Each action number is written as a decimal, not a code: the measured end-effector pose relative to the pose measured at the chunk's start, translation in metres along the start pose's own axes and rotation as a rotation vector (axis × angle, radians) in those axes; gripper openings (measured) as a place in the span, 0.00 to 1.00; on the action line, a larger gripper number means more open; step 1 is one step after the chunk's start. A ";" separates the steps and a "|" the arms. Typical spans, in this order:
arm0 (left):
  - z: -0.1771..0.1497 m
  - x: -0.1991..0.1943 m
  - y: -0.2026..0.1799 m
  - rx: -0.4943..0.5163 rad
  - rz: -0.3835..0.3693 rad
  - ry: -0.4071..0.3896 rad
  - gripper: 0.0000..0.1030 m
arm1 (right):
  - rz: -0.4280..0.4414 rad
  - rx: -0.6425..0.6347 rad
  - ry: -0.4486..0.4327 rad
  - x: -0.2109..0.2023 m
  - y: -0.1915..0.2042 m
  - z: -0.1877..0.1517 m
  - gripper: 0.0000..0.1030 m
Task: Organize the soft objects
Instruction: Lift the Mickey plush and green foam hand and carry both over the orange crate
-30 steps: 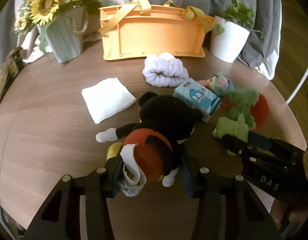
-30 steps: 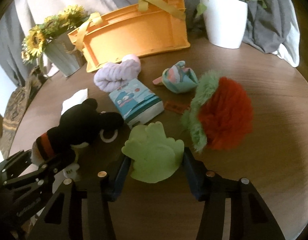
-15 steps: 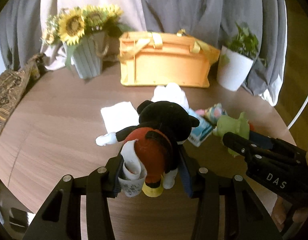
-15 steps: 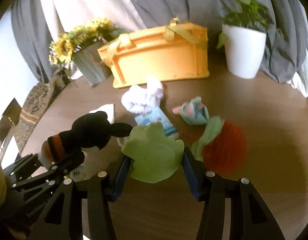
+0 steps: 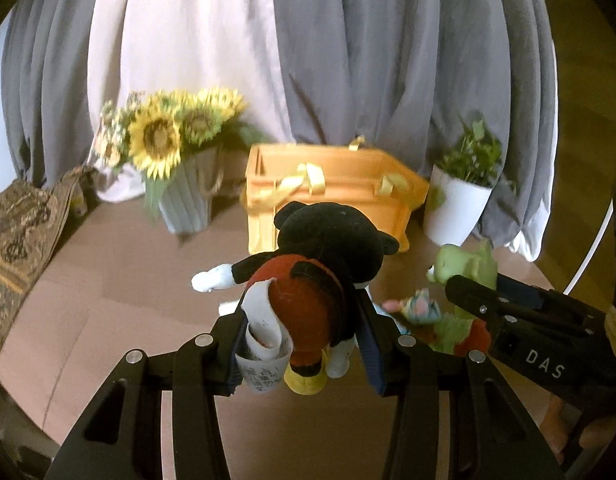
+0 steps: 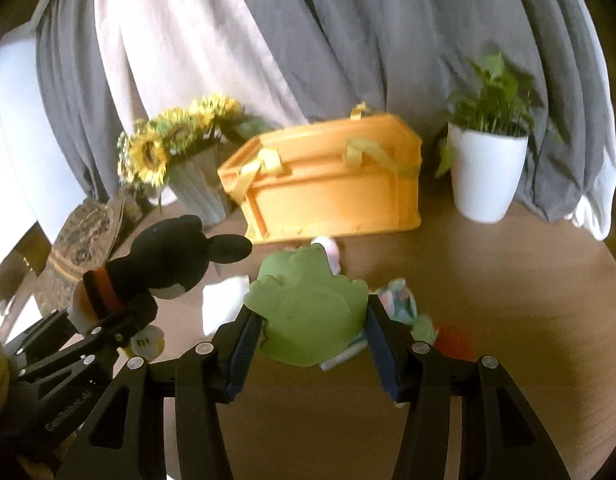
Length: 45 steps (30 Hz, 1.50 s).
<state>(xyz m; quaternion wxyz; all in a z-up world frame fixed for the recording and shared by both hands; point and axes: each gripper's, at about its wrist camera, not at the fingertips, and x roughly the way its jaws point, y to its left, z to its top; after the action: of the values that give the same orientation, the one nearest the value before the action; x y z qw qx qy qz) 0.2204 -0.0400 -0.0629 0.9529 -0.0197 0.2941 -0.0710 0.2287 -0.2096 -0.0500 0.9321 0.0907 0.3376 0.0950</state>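
Note:
My left gripper (image 5: 302, 344) is shut on a black mouse plush with red shorts (image 5: 319, 264) and holds it above the round table. It also shows in the right wrist view (image 6: 168, 264). My right gripper (image 6: 308, 336) is shut on the green foot of a green and red plush (image 6: 308, 304), also lifted. That plush shows in the left wrist view (image 5: 463, 268). An orange basket with yellow handles (image 5: 331, 196) (image 6: 331, 192) stands at the back of the table.
A sunflower vase (image 5: 180, 184) stands left of the basket, a white plant pot (image 6: 487, 172) to its right. A small pastel toy (image 5: 417, 306), a white cloth (image 6: 224, 300) and a purple scrunchie (image 6: 329, 250) lie on the table. Grey curtains hang behind.
Both grippers have risen from the table with their plushes and tilted up toward the basket. The objects left on the table now sit lower in view.

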 end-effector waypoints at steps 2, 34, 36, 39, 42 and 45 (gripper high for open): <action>0.012 -0.002 0.004 0.010 -0.013 -0.029 0.45 | -0.010 0.003 -0.026 -0.003 0.006 0.010 0.51; 0.134 0.048 0.022 0.125 -0.109 -0.314 0.45 | -0.117 0.018 -0.293 0.023 0.014 0.132 0.51; 0.140 0.058 0.021 0.131 -0.109 -0.312 0.45 | -0.118 0.019 -0.299 0.028 0.011 0.139 0.51; 0.148 0.074 0.019 0.138 -0.113 -0.303 0.45 | -0.122 0.018 -0.299 0.040 0.006 0.149 0.51; 0.156 0.092 0.018 0.141 -0.112 -0.292 0.45 | -0.122 0.023 -0.287 0.052 0.002 0.158 0.51; 0.162 0.110 0.018 0.142 -0.115 -0.276 0.45 | -0.127 0.036 -0.276 0.069 -0.005 0.167 0.51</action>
<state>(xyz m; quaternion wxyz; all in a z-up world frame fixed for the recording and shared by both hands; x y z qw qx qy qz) 0.4043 -0.0391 0.0083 0.9776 0.0212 0.1533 -0.1424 0.3890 -0.2159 0.0323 0.9720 0.0977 0.2130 0.0163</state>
